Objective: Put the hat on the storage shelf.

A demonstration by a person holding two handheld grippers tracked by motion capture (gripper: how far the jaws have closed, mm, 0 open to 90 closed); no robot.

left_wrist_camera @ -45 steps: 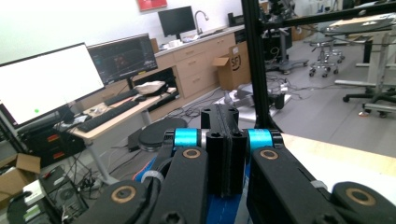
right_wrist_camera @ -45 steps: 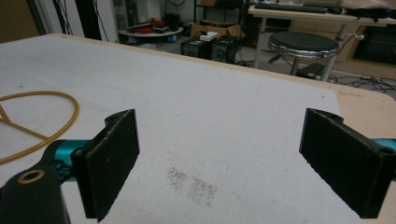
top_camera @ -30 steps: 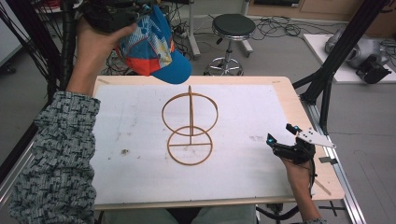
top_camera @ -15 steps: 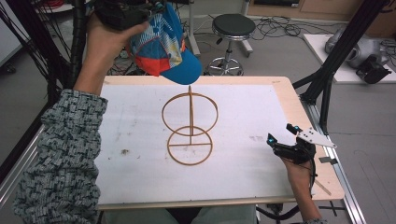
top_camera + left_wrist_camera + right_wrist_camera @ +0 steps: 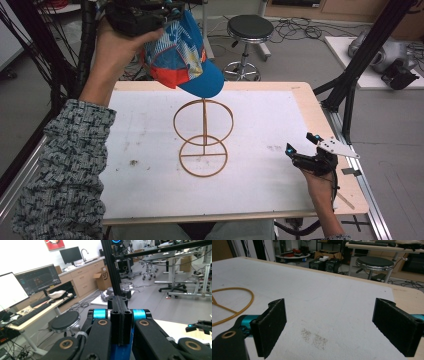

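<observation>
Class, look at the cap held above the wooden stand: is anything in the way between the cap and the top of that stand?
Nothing visible is. The cap, clamped in the left gripper, hangs just above the stand, with only air between.

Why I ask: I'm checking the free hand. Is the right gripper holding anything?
No: in the right gripper view the right gripper has its jaws wide apart with only the bare white table top between them.
</observation>
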